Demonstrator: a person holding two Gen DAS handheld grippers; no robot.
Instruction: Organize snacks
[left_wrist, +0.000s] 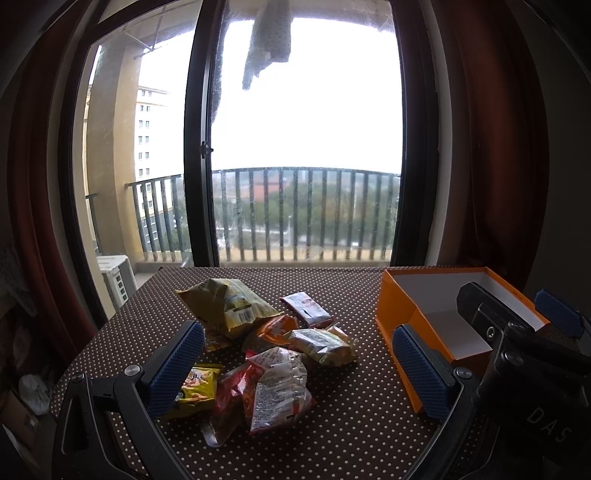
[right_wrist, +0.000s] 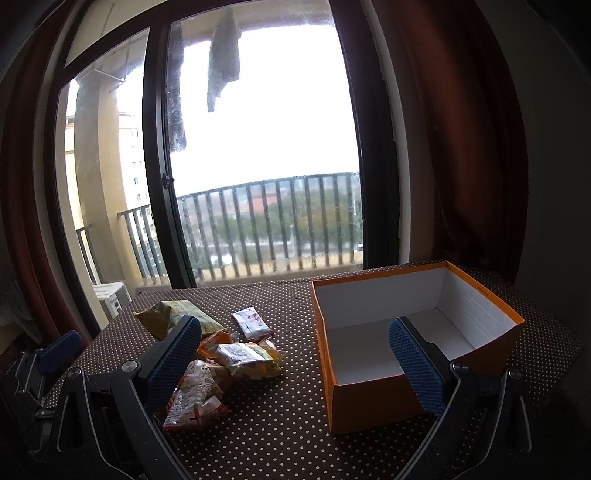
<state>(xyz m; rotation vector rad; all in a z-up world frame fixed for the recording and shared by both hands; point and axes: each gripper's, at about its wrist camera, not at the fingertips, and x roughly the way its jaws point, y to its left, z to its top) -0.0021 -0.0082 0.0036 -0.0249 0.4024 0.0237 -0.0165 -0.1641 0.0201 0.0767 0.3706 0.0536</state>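
The snack pile (left_wrist: 266, 354) lies on the dotted table (left_wrist: 362, 435), right in front of the left gripper (left_wrist: 299, 369) and between its wide-apart fingers. The left gripper is nearer. The orange box (right_wrist: 369, 398) is empty and sits just past the right gripper (right_wrist: 295, 369), whose fingers are wide apart too and hold nothing. Nothing stands in the way.

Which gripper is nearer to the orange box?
Right. The right gripper hangs open at the orange box, one finger before its near wall. The left gripper hangs open over the snack pile beside it.
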